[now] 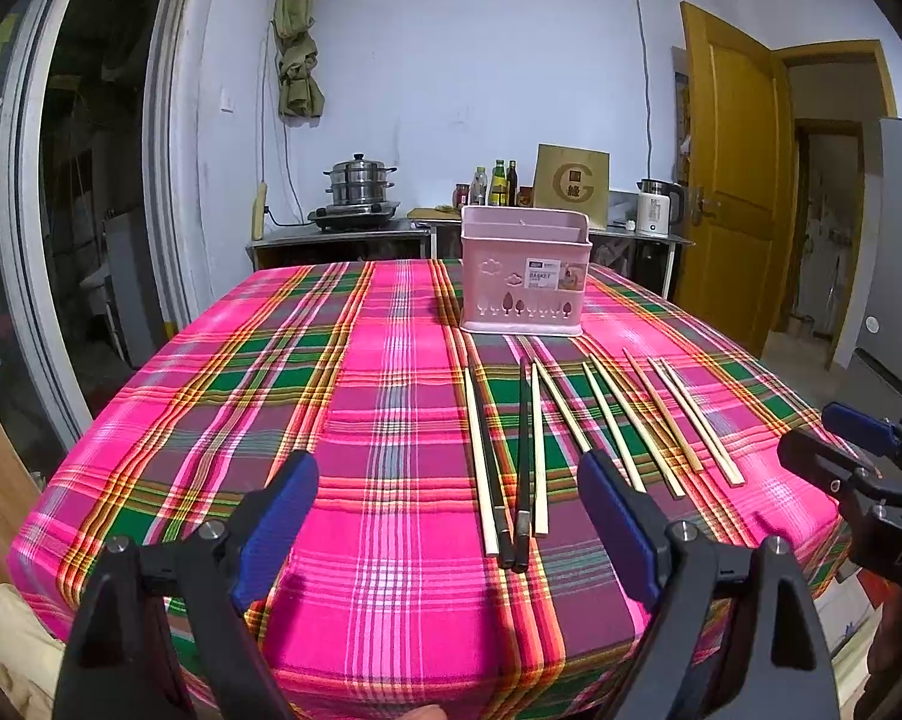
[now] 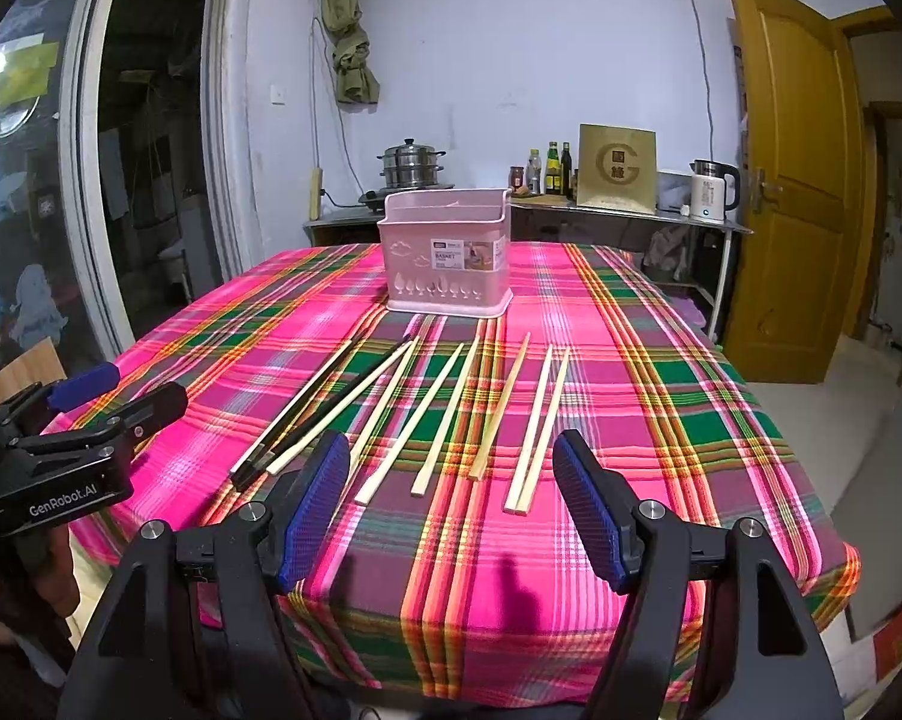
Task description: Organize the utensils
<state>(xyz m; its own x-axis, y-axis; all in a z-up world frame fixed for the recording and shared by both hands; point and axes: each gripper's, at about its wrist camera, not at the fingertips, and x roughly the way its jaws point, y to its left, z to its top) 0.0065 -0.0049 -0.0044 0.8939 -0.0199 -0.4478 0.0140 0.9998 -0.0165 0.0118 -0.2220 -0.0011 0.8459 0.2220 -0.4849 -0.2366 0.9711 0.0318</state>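
Note:
Several chopsticks lie side by side on the plaid tablecloth: pale wooden ones [image 1: 616,426] [image 2: 538,429] and two black ones [image 1: 522,462] [image 2: 307,405]. A pink utensil basket [image 1: 523,273] [image 2: 448,255] stands upright behind them. My left gripper [image 1: 448,480] is open and empty, above the table's near edge, just in front of the black chopsticks. My right gripper [image 2: 451,462] is open and empty, in front of the pale chopsticks. Each gripper also shows in the other's view: the right one [image 1: 859,450], the left one [image 2: 91,402].
The table [image 2: 661,480] is covered in a pink and green plaid cloth. Behind it a counter holds a steamer pot [image 1: 361,183], bottles [image 1: 499,183], a brown box [image 1: 571,186] and a kettle [image 1: 658,210]. A yellow door [image 2: 793,180] stands open at right.

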